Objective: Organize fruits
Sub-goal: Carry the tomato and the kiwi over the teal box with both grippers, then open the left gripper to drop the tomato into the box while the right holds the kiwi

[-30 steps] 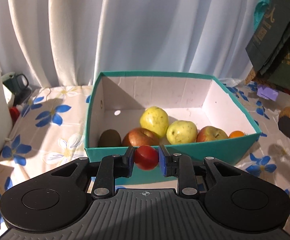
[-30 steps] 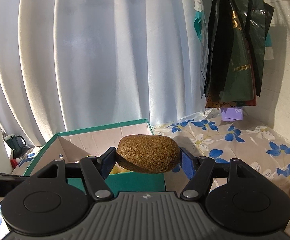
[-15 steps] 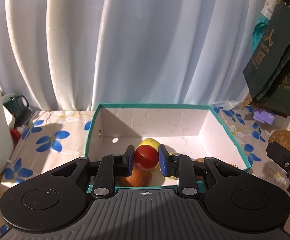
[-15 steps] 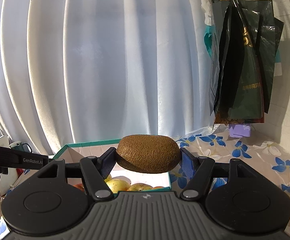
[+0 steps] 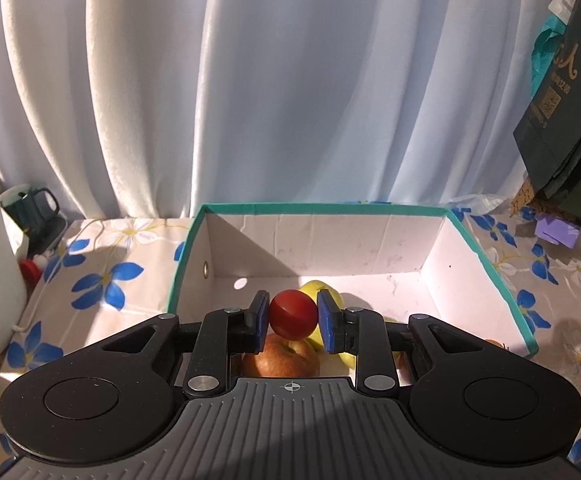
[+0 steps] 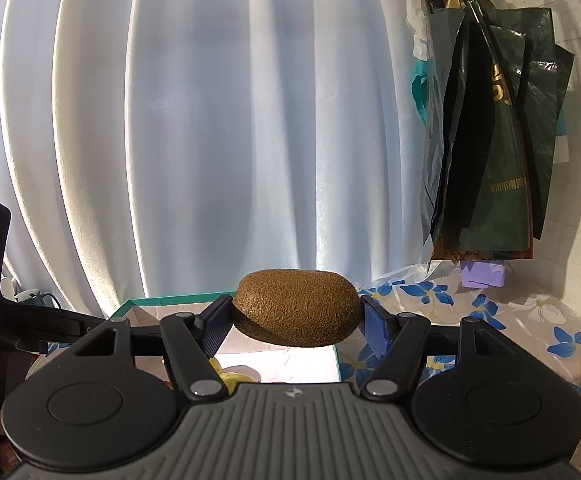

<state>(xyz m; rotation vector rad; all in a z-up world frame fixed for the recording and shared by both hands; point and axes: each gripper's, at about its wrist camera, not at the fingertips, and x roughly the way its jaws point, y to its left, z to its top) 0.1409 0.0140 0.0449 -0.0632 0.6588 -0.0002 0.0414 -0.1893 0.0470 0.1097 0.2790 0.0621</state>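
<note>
Red tomato [image 5: 293, 314] clamped, kiwi [image 6: 297, 307] clamped

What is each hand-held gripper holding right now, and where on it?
Left hand-held gripper: small red tomato, pinched at its two sides. Right hand-held gripper: kiwi, clamped lengthwise at its two ends.

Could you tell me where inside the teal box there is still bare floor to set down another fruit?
The teal box has bare floor along its back wall and in the far right corner. The near side is crowded: a red apple and yellow apples sit under the left gripper, which holds the small red fruit.
</note>
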